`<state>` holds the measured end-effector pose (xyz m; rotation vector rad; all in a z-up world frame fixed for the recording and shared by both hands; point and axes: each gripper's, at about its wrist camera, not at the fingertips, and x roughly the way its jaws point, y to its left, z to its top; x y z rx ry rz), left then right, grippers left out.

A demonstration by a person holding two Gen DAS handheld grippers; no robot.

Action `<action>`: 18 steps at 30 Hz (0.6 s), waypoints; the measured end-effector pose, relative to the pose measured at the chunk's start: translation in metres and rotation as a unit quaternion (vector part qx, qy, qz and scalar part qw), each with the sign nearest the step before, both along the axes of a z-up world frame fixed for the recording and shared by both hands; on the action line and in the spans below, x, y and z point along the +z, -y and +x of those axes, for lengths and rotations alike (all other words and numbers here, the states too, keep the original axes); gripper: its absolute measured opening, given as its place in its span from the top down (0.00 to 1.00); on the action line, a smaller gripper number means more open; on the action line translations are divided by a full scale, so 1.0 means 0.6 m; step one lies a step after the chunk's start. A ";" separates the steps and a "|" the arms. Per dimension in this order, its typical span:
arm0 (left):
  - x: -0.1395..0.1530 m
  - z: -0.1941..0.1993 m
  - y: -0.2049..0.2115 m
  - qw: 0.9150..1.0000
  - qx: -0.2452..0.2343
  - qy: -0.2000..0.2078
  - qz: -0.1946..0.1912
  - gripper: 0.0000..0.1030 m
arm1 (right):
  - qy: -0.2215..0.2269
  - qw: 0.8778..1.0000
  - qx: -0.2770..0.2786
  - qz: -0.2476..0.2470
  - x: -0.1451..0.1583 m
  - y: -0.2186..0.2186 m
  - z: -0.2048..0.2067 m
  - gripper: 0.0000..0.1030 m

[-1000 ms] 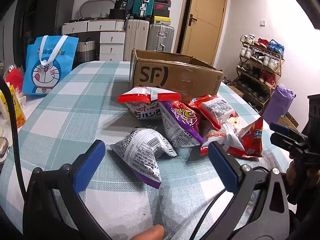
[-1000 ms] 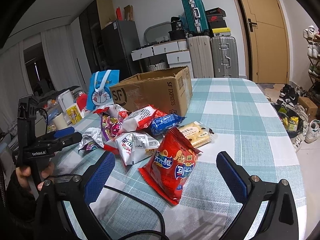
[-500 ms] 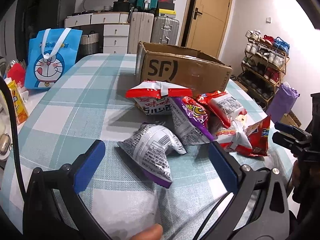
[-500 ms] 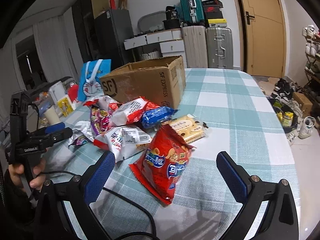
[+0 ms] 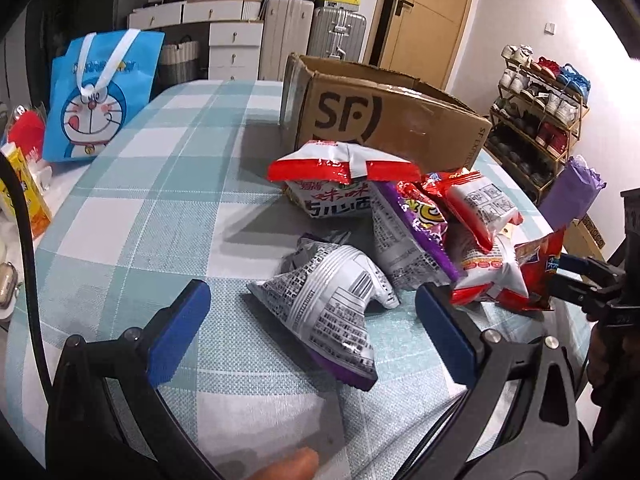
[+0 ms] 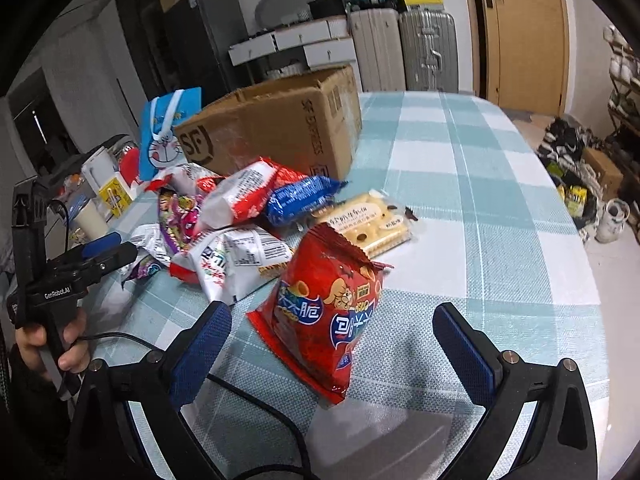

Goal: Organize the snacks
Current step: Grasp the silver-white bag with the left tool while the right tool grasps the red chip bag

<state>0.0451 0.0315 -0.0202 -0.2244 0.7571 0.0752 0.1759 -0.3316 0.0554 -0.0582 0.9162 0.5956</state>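
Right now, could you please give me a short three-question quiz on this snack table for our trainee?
1. True or false: the left gripper is shut on the silver-and-purple packet.
2. Which packet lies between the open fingers of the right gripper? A) blue packet B) red chip bag C) biscuit pack
3. Fill in: the cardboard box bears the letters ____.

Key: 1 false, it is open; 2 B; 3 SF.

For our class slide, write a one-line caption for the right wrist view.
Open right gripper lined up on a red snack bag, with the cardboard box behind.
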 end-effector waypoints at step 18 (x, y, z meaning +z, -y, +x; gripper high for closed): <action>-0.028 0.066 -0.010 0.999 -0.022 -0.041 -0.015 0.10 | -0.040 0.999 0.005 -0.003 -0.032 -0.022 0.031 0.03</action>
